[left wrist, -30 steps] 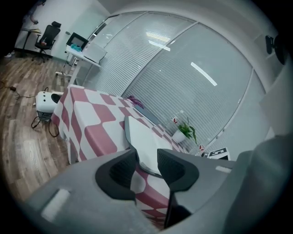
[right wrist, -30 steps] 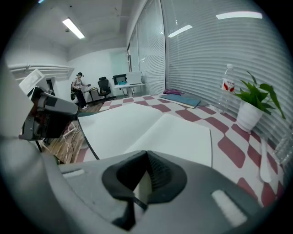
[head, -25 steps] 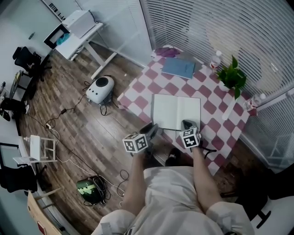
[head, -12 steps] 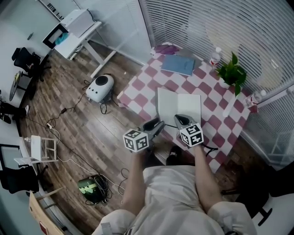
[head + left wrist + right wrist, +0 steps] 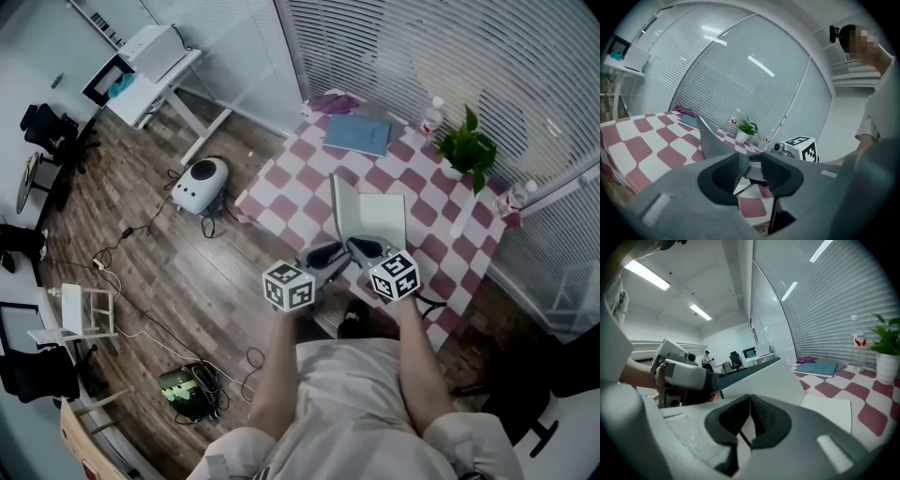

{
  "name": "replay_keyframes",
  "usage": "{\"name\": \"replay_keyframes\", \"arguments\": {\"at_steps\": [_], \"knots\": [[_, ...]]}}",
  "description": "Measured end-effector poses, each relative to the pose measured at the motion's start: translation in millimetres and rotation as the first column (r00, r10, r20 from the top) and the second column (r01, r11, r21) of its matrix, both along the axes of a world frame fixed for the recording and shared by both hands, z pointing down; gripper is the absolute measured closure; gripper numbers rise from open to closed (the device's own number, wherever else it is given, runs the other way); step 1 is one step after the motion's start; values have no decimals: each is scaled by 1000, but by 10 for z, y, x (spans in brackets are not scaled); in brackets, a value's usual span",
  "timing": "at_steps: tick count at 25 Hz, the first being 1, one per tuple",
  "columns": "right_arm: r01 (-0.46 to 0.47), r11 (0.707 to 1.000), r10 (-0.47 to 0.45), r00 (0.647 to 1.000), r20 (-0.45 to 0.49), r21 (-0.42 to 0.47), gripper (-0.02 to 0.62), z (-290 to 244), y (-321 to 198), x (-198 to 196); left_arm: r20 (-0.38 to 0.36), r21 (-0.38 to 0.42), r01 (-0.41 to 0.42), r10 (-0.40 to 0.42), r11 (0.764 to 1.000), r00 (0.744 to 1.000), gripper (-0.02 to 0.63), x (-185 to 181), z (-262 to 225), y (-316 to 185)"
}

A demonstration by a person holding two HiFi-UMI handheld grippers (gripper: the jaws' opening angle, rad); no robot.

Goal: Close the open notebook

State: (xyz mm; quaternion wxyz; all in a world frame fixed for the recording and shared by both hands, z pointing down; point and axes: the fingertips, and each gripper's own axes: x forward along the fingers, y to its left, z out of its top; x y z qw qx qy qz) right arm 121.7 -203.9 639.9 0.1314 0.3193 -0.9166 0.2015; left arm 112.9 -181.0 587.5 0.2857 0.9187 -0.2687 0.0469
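The open notebook (image 5: 384, 217) lies on the red-and-white checked table (image 5: 281, 183). Its left cover (image 5: 338, 202) stands almost upright, while the white right page lies flat. My left gripper (image 5: 325, 255) is at the near edge, outside the raised cover (image 5: 710, 140), with a narrow gap between its jaws (image 5: 753, 164). In the right gripper view the left gripper's body sits behind the dark outer face of the cover (image 5: 768, 380). My right gripper (image 5: 363, 247) hovers over the near edge of the flat page (image 5: 829, 411); its jaws (image 5: 750, 411) are shut with nothing seen between them.
A blue book (image 5: 357, 136) and purple cloth (image 5: 330, 101) lie at the table's far side. A potted plant (image 5: 466, 150) and a water bottle (image 5: 431, 117) stand far right. On the floor to the left are a white round device (image 5: 200, 185) and cables.
The notebook's left cover has risen from flat to almost upright. Both grippers have moved inward, closer together, at the notebook's near edge.
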Motion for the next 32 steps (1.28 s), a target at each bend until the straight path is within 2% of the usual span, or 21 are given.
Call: {"name": "replay_keyframes", "arguments": {"at_steps": [13,18,32], "knots": [[-40,999,40,999,-3,19,592,-107,99,287,-9,19,-73,74,997,997,451,343,-57,86],[-73,997,73,997,-16,19,592,-107,97,477,-41,5,-108,109,994,993,451,534,-67,80],[-171,985,170,985,-34,-33,594,96,113,1002,-56,-51,-241,238,969,970,451,1073,101,101]]}}
